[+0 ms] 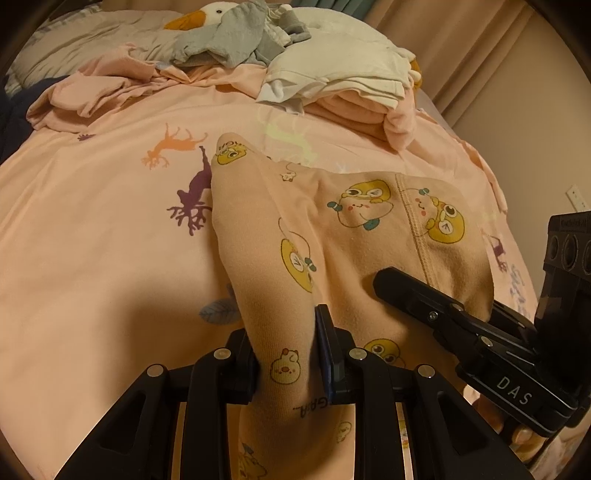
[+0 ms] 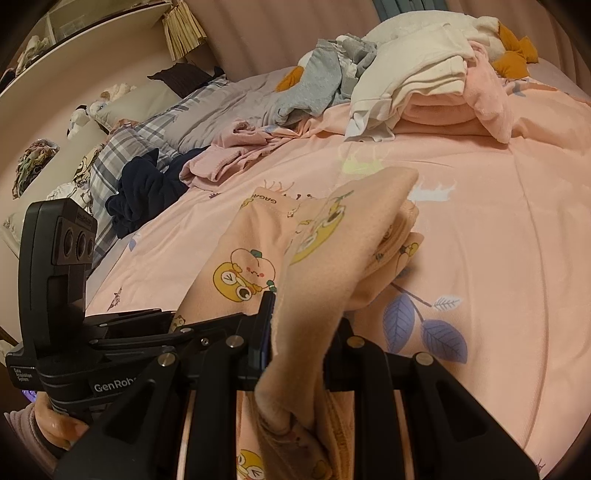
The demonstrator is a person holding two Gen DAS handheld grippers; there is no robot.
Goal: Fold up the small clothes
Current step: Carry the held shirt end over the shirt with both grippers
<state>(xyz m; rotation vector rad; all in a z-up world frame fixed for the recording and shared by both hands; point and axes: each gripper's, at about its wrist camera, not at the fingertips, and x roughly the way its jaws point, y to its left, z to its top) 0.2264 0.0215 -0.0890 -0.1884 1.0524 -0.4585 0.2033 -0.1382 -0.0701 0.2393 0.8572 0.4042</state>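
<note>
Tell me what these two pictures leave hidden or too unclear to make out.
- Garment: its near end runs off the bottom edge in both views, so its type stays unclear.
- Plush toy, left view: grey clothes cover its body.
- Right gripper, right view: the cloth drapes over the jaws, hiding how much they pinch.
- Shelf items, right view: too small and dim at the rim.

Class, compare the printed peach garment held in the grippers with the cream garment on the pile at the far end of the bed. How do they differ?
The printed peach garment carries yellow cartoon figures; the cream garment looks plain. The peach one is clamped by the left gripper and the right gripper, partly lifted; the cream one lies folded atop a pile, untouched. Both rest on the pink bedspread.
</note>
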